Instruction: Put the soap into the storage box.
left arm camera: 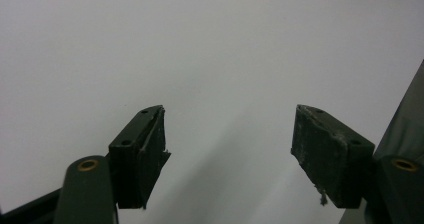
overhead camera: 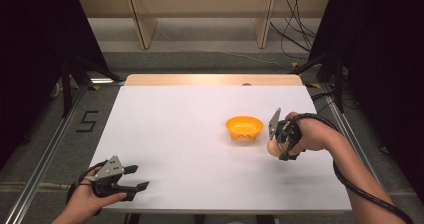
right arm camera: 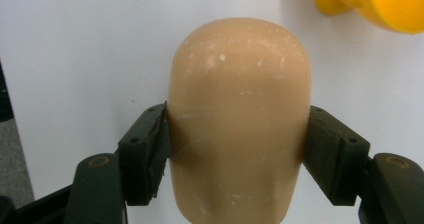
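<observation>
Egg (right arm camera: 239, 119): tan, smooth, likely rigid and light; pinched across its middle by right gripper (overhead camera: 281, 140), near desk's (overhead camera: 190, 149) right edge, beside orange bowl (overhead camera: 244, 126). Left gripper (overhead camera: 134, 179): spread, empty, front-left corner.

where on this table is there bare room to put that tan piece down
Most of the white table is bare: the whole left half, the far strip behind the orange bowl, and the middle between the left gripper and the bowl. It is crowded only at the right, where the right gripper holds the tan egg-shaped piece beside the bowl.
</observation>
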The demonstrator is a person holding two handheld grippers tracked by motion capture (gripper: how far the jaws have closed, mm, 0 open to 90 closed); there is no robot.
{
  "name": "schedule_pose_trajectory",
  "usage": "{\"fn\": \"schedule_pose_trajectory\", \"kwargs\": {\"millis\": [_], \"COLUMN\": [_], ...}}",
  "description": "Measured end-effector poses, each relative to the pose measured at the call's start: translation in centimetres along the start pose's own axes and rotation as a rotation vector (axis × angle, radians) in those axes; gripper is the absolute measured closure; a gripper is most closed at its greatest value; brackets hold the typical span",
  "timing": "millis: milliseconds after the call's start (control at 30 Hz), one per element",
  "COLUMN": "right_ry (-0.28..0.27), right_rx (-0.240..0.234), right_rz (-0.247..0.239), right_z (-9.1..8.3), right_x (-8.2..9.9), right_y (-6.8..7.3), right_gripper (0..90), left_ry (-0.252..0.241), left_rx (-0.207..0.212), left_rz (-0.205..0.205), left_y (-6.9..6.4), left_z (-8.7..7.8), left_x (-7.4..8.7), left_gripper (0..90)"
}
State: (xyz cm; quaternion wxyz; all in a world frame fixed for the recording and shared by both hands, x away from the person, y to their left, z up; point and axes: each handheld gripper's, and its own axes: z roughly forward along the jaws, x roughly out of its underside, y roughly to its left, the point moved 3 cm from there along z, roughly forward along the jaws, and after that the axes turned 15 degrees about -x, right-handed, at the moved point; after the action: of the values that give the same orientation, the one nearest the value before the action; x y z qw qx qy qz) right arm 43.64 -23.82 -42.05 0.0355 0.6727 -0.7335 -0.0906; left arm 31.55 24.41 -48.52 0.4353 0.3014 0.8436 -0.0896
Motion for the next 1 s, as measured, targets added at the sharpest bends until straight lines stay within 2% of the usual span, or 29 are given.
{"fn": "schedule_pose_trajectory", "kwargs": {"millis": [33, 100, 133, 167, 200, 233, 267, 300, 333, 367, 400, 467, 533, 567, 600, 633, 667, 700, 733, 833, 867, 900, 1000], "right_ry": [0.000, -0.017, -0.023, -0.027, -0.037, -0.039, -0.048, -0.056, -0.065, -0.083, -0.088, -0.103, -0.120, -0.140, -0.150, -0.162, -0.185, -0.185, -0.204, -0.225, -0.231, -0.247, -0.275], "right_rx": [0.000, 0.031, 0.033, 0.045, 0.048, 0.060, 0.070, 0.073, 0.090, 0.102, 0.113, 0.138, 0.161, 0.165, 0.177, 0.181, 0.184, 0.184, 0.188, 0.193, 0.201, 0.213, 0.218], "right_rz": [0.000, -0.007, 0.010, 0.047, 0.018, 0.044, 0.018, 0.018, 0.018, -0.005, 0.047, 0.009, 0.071, 0.003, 0.024, 0.036, 0.057, 0.057, 0.036, 0.050, 0.027, 0.039, 0.056], "right_z": [0.0, -0.1, -0.1, -0.2, -0.1, -0.2, -0.2, -0.3, -0.3, -0.4, -0.4, -0.5, -0.6, -0.7, -0.8, -0.8, -0.7, -0.7, -0.8, -0.8, -0.8, -0.8, -0.9], "right_x": [0.0, -0.2, -0.2, -0.1, -0.2, -0.2, -0.2, -0.2, -0.2, -0.3, -0.2, -0.3, -0.3, -0.4, -0.4, -0.4, -0.5, -0.5, -0.6, -0.6, -0.7, -0.7, -0.8], "right_y": [0.0, -0.2, -0.1, 0.1, -0.2, -0.1, -0.3, -0.4, -0.4, -0.7, -0.5, -0.8, -0.6, -1.1, -1.0, -1.0, -0.9, -0.9, -1.1, -1.1, -1.3, -1.3, -1.4], "right_gripper": [33.7, 33.7, 33.7, 33.7, 33.7, 33.7, 33.7, 33.7, 33.7, 33.7, 33.7, 33.7, 33.7, 33.7, 33.7, 33.7, 33.7, 33.7, 33.7, 33.7, 33.7, 33.7, 33.7], "left_ry": [0.000, 0.000, 0.001, 0.001, -0.002, -0.002, 0.001, -0.009, -0.009, -0.008, -0.008, -0.009, -0.008, -0.004, 0.001, 0.001, -0.007, -0.007, -0.006, -0.008, -0.009, -0.008, -0.009], "left_rx": [0.000, 0.001, 0.000, 0.000, 0.000, 0.000, 0.003, 0.000, 0.000, 0.000, 0.000, 0.000, 0.001, -0.003, -0.002, -0.002, 0.002, 0.002, 0.002, 0.001, 0.002, 0.000, 0.005], "left_rz": [0.000, -0.001, -0.001, -0.001, -0.006, -0.006, -0.005, 0.028, 0.026, 0.026, 0.025, 0.026, 0.025, 0.036, 0.043, 0.043, 0.022, 0.022, 0.025, 0.023, 0.021, 0.028, 0.012], "left_y": [0.0, 0.0, 0.0, 0.0, 0.0, 0.0, 0.0, 0.2, 0.1, 0.1, 0.1, 0.2, 0.1, 0.2, 0.3, 0.3, 0.1, 0.1, 0.1, 0.1, 0.1, 0.2, 0.1], "left_z": [0.0, 0.0, 0.0, 0.0, 0.1, 0.1, 0.0, 0.1, 0.1, 0.1, 0.1, 0.1, 0.1, 0.1, 0.1, 0.1, 0.1, 0.1, 0.1, 0.1, 0.1, 0.1, 0.1], "left_x": [0.0, 0.0, 0.0, 0.0, 0.0, 0.0, 0.0, 0.0, 0.0, 0.0, 0.0, 0.0, 0.0, 0.0, 0.0, 0.0, 0.0, 0.0, 0.0, 0.0, 0.0, 0.0, 0.0], "left_gripper": [29.4, 29.5, 29.5, 29.5, 29.5, 29.4, 29.5, 29.5, 29.5, 29.5, 29.5, 29.4, 29.4, 29.4, 29.4, 29.4, 29.4, 29.4, 29.4, 29.4, 29.4, 29.4, 29.4]}}
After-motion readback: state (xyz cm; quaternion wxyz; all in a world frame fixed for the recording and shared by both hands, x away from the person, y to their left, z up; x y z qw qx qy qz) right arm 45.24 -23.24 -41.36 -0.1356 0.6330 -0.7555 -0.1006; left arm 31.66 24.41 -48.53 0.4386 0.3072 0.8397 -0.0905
